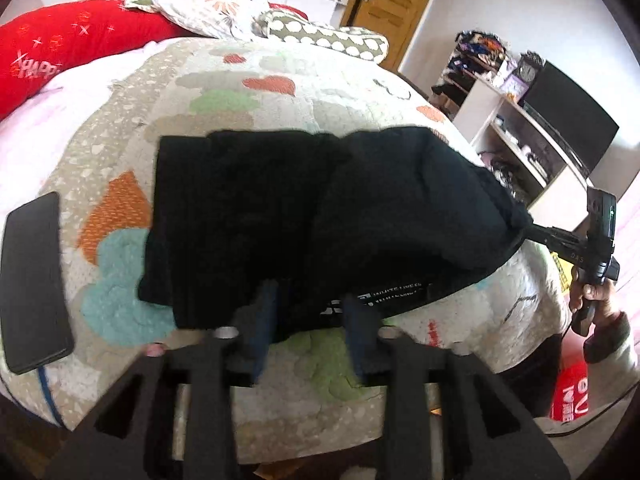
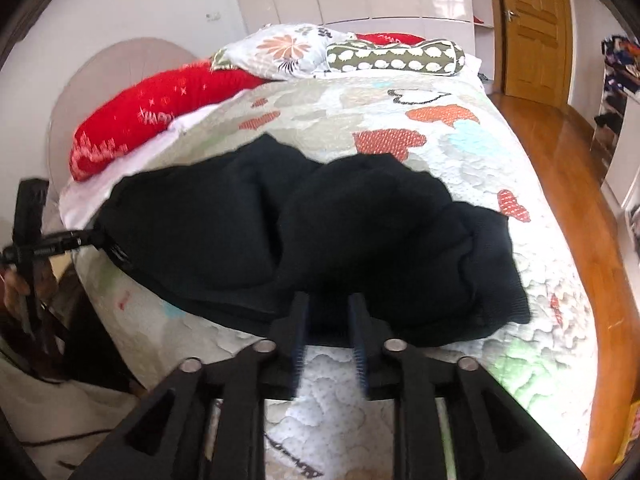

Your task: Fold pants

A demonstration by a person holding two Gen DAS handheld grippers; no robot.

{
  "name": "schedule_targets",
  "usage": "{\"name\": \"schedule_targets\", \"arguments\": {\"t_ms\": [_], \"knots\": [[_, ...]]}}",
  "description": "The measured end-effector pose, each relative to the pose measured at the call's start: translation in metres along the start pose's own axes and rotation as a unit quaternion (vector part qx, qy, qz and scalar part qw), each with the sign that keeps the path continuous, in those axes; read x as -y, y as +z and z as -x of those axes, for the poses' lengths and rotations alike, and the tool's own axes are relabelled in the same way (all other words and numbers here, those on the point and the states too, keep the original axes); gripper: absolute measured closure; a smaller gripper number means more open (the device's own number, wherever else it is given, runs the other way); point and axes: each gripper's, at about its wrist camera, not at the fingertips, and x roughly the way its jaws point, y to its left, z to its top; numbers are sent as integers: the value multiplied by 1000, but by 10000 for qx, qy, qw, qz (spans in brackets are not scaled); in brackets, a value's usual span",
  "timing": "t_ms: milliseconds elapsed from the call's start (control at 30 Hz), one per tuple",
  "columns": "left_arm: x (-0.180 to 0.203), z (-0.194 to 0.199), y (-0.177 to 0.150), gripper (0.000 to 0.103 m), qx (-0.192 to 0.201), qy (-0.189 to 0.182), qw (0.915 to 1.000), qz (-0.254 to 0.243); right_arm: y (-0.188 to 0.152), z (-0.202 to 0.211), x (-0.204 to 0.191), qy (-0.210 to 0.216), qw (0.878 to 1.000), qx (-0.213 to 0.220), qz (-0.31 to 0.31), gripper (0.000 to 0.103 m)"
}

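The black pants [image 1: 320, 216] lie folded over on the patterned quilt [image 1: 248, 92]. In the left wrist view my left gripper [image 1: 310, 300] reaches the near hem, its jaws a little apart with cloth bunched between them. My right gripper enters that view [image 1: 532, 228] at the right, pinching the far edge of the cloth, which lifts into a ridge. In the right wrist view the pants [image 2: 320, 240] fill the middle, my right gripper [image 2: 328, 312] grips their near edge, and my left gripper [image 2: 96, 236] holds the left corner.
A black phone [image 1: 34, 280] lies on the quilt left of the pants. Red bolster [image 2: 152, 112] and pillows [image 2: 392, 56] sit at the bed head. A shelf with a monitor [image 1: 568, 120] stands to the right. Wooden floor [image 2: 560, 152] and door [image 2: 536, 24] lie beyond.
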Motion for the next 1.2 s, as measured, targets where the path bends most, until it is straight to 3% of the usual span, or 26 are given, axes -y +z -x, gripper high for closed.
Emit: {"name": "schedule_targets", "arguments": {"t_ms": [67,133,300,567,700,900,933,1000,1033,1200], "knots": [[-4,11,2,45,143,-20,9999,61,7,7,-1,32,9999,129,-21,52],[-7,22,6,32,327,138,9993,90,13,9,-4,63,9998,211,-15,50],[-23,26,18,31,534,450,9969,351,23,2,-10,-109,9992,367,-101,38],[-35,-10,39,31,487,757,9946,512,33,-13,39,-850,9908,398,-975,37],[-34,-26,42,31,364,713,9954,523,42,-27,59,-712,9886,334,-1284,37],[-32,-40,47,31,227,758,9956,506,61,-66,69,-782,9904,220,-1117,31],[-32,-42,47,31,197,765,9956,504,64,-72,69,-744,9912,213,-1072,34],[-31,-43,47,31,174,764,9958,468,68,-81,69,-665,9922,127,-1046,80],[-30,-42,47,31,166,765,9959,443,69,-80,67,-624,9925,78,-1048,92],[-29,-37,49,31,196,722,9964,400,57,-17,59,-915,9889,619,-992,92]]}}
